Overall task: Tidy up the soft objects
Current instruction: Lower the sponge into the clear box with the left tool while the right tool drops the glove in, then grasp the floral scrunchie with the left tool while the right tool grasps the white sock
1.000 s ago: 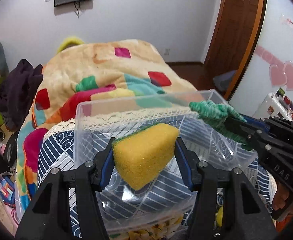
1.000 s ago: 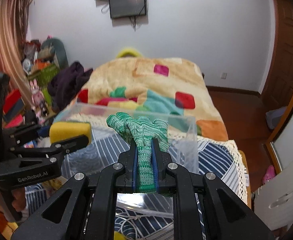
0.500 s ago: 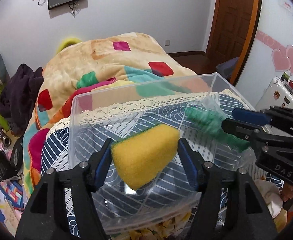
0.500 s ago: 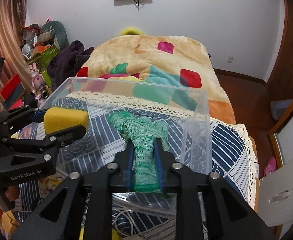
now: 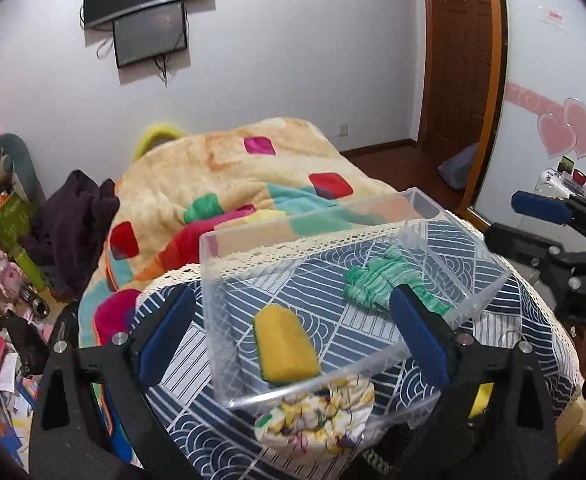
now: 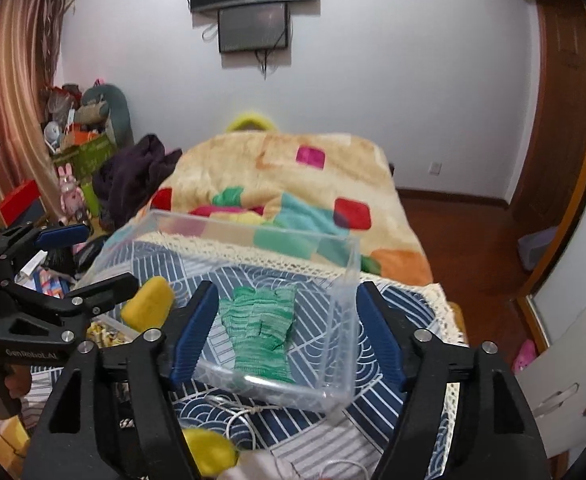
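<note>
Left wrist view: the left tongs stand spread wide and empty, their blue pads on either side of the clear plastic bin. The yellow sponge lies on the bin floor between the two fingers, its green backing showing only as a thin edge. The green knitted glove lies farther in, toward the right finger, whose pad covers the cuff end. Just below the bin's near wall sits a floral cloth bundle, partly seen through the plastic and hard to identify further. The right tongs enter at the right edge, cut off by the frame; their two fingers stand apart with nothing between them.

Right wrist view: the right tongs are likewise spread and empty, and the glove lies flat in the bin between their fingers, its full outline visible here. The sponge shows only in part, behind a finger of the left tongs at the left edge. A yellow object below the tongs is blurred and cannot be named. This view alone shows a white cord on the blue patterned cover under the bin. Both views show the patchwork blanket beyond.
</note>
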### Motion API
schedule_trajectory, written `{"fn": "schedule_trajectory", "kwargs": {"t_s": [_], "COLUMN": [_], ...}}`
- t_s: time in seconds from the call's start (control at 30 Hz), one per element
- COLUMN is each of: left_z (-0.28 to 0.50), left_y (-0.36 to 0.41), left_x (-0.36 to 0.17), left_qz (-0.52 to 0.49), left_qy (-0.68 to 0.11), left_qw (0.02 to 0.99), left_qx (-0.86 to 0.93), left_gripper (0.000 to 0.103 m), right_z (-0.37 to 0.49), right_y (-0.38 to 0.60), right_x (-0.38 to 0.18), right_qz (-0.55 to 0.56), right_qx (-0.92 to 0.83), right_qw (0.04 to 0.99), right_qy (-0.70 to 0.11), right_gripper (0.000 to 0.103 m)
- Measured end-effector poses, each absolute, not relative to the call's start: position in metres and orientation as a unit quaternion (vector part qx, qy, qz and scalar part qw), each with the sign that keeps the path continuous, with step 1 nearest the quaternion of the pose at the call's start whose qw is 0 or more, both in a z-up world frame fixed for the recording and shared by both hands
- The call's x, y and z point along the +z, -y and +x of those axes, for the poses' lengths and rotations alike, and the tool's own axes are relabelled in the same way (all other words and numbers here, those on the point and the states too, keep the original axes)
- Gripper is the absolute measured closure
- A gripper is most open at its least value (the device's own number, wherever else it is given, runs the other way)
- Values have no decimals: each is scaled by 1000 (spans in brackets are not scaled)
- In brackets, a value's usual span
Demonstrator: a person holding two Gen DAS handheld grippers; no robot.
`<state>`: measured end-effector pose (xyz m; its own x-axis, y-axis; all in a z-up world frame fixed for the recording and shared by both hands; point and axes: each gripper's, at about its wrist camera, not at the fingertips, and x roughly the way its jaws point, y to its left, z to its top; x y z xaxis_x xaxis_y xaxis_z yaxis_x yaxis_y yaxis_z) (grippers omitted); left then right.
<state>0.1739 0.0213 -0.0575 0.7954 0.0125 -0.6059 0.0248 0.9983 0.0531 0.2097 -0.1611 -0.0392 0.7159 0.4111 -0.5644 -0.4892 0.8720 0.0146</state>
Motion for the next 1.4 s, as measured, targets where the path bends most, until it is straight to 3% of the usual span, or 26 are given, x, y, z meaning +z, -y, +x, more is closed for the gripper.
{"fn": "schedule_trajectory", "kwargs": {"t_s": [0.13, 0.27, 0.6, 0.7, 0.87, 0.93, 1.0, 1.03, 1.07, 1.13, 1.27, 1.4], "left_z": [155, 138, 117, 120, 132, 134, 135, 135, 134, 131, 122, 116], "left_y": [-23, -27, -37, -41, -48, -52, -52, -51, -50, -47, -43, -43], "left_x": [-60, -72, -113, -122, -136, -142, -146, -146, -146, -144, -140, -130], "left_qz": [22, 20, 11, -1, -22, -35, -41, -43, -41, -34, -31, -36], "left_qy": [-312, -318, -345, -360, -381, -389, -397, -398, -397, -389, -380, -365], "left_qw": [950, 948, 939, 933, 924, 920, 917, 916, 917, 920, 924, 930], "left_qx": [-9, -10, 4, -4, -3, -8, -18, -22, -24, -25, -24, -25], "left_gripper": [2, 2, 3, 23, 42, 57, 73, 79, 81, 89, 93, 96], "right_z": [196, 183, 160, 152, 149, 146, 145, 145, 145, 143, 137, 136], "right_y": [167, 176, 203, 206, 205, 205, 204, 204, 203, 203, 201, 204], "right_x": [-35, -42, -87, -95, -115, -122, -126, -128, -130, -131, -128, -123], "right_qz": [-59, -57, -46, -41, -30, -31, -27, -25, -21, -22, -38, -41], "right_qx": [247, 243, 234, 239, 255, 259, 265, 270, 276, 279, 272, 265], "right_qw": [928, 931, 916, 911, 897, 892, 890, 887, 883, 881, 888, 896], "right_qy": [-272, -266, -322, -332, -361, -368, -371, -374, -378, -381, -369, -354], "right_gripper": [33, 25, 25, 25, 25, 25, 29, 37, 46, 55, 77, 83]}}
